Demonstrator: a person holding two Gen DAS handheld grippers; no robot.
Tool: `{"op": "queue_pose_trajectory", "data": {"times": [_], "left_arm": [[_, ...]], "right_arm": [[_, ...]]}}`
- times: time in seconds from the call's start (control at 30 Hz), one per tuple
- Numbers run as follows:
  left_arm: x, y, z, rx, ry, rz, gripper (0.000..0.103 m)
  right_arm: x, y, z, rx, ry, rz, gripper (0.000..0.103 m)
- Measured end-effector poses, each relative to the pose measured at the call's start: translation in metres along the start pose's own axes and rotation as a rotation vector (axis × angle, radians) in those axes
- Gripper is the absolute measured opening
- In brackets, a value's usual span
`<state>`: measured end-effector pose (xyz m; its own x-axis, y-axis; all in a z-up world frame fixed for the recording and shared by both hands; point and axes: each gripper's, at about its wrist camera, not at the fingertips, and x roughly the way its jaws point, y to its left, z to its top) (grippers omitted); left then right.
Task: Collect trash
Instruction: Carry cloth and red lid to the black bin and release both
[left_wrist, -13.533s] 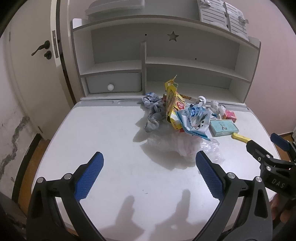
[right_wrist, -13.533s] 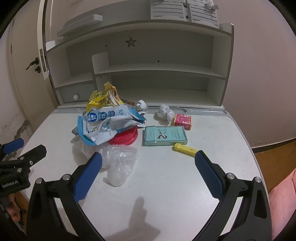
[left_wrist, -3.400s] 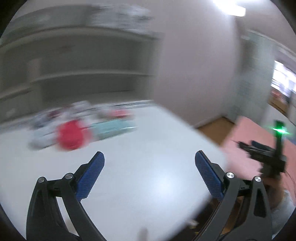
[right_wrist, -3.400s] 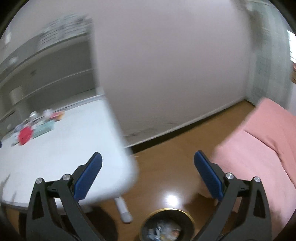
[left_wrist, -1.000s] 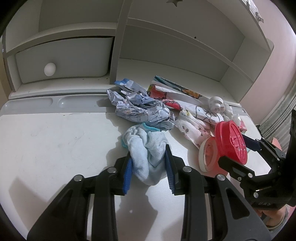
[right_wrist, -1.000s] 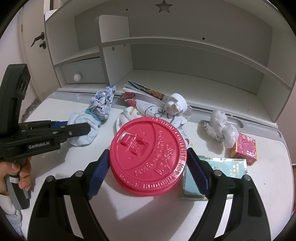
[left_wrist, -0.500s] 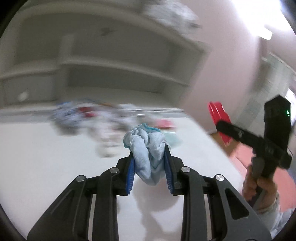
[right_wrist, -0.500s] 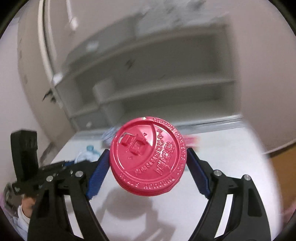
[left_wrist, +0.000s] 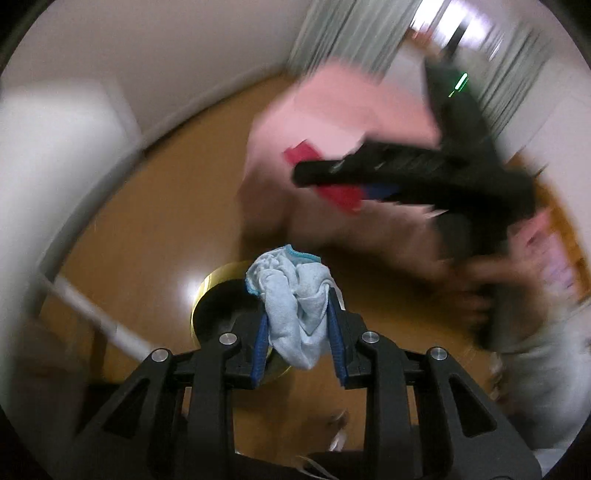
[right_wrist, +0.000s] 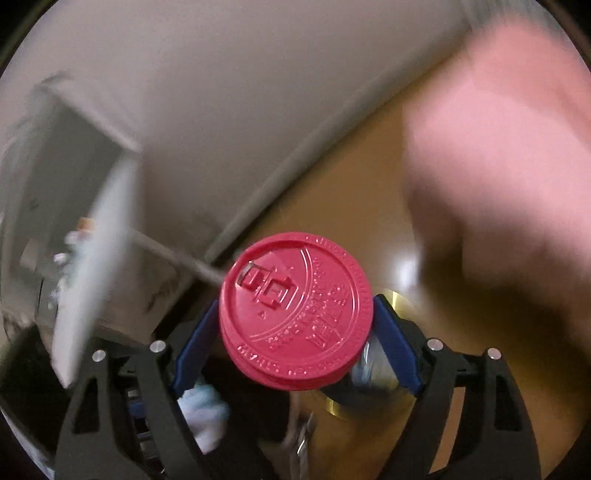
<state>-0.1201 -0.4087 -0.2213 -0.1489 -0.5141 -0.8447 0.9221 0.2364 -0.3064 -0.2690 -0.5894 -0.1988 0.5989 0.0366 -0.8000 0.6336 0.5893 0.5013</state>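
Two pieces of trash are in the air at once, one per tool. The left gripper (left_wrist: 299, 334) has its blue pads closed narrow on a crumpled pale-blue cloth (left_wrist: 293, 299), which bulges above the fingers and sags below them. Beneath it, on the wooden floor (left_wrist: 155, 206), stands the gold-rimmed bin (left_wrist: 207, 291) with its dark mouth — the cloth hangs over the bin's right part rather than its middle. The right gripper (right_wrist: 295, 332) pinches a red plastic lid (right_wrist: 295, 317) across its rim, face toward the camera; a sliver of the gold rim shows just behind and right of it.

Risks, as I judge them: the lid is held only by its thin edge, so a small twist could let it pop free and roll across the floor. Released from off-centre, the cloth could drape on the rim or fall outside. Both views are smeared by motion — letting go while swinging would fling either item wide. From the left view the right tool sits far and high, near a pink bed (left_wrist: 332, 110), so the two could also crowd each other over the one small opening.
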Motion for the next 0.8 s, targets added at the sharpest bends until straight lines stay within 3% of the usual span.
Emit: {"op": "queue_pose_trajectory", "data": {"times": [0.07,0.13,0.27,0.33,0.4,0.57,0.67,0.73,0.8], "left_arm": [[0.054,0.015,-0.012,-0.061,0.123,0.008,0.023],[0.072,0.022,-0.015,-0.073,0.138,0.025,0.022],[0.078,0.025,-0.013,-0.112,0.118,0.031,0.023],[0.078,0.026,-0.016,-0.116,0.095,0.057,0.041],[0.082,0.012,-0.022,-0.123,0.055,0.080,0.091],[0.074,-0.013,-0.017,0.004,0.002,0.109,0.093],[0.042,-0.032,-0.017,0.056,-0.064,0.083,0.093],[0.008,-0.042,-0.011,0.087,-0.134,0.052,0.093],[-0.041,-0.051,-0.002,0.128,-0.225,0.030,0.093]], "right_arm": [[0.041,-0.038,-0.015,0.105,0.115,0.025,0.079],[0.062,-0.055,-0.025,0.112,0.160,-0.008,0.079],[0.071,-0.067,-0.029,0.138,0.173,0.010,0.079],[0.072,-0.069,-0.028,0.144,0.173,0.012,0.083],[0.072,-0.074,-0.030,0.172,0.187,0.018,0.093],[0.061,-0.081,-0.033,0.178,0.173,-0.006,0.095],[0.034,-0.073,-0.025,0.131,0.070,-0.140,0.095],[-0.004,-0.051,-0.019,0.041,-0.124,-0.304,0.095],[-0.039,-0.021,-0.018,-0.057,-0.305,-0.399,0.096]]}}
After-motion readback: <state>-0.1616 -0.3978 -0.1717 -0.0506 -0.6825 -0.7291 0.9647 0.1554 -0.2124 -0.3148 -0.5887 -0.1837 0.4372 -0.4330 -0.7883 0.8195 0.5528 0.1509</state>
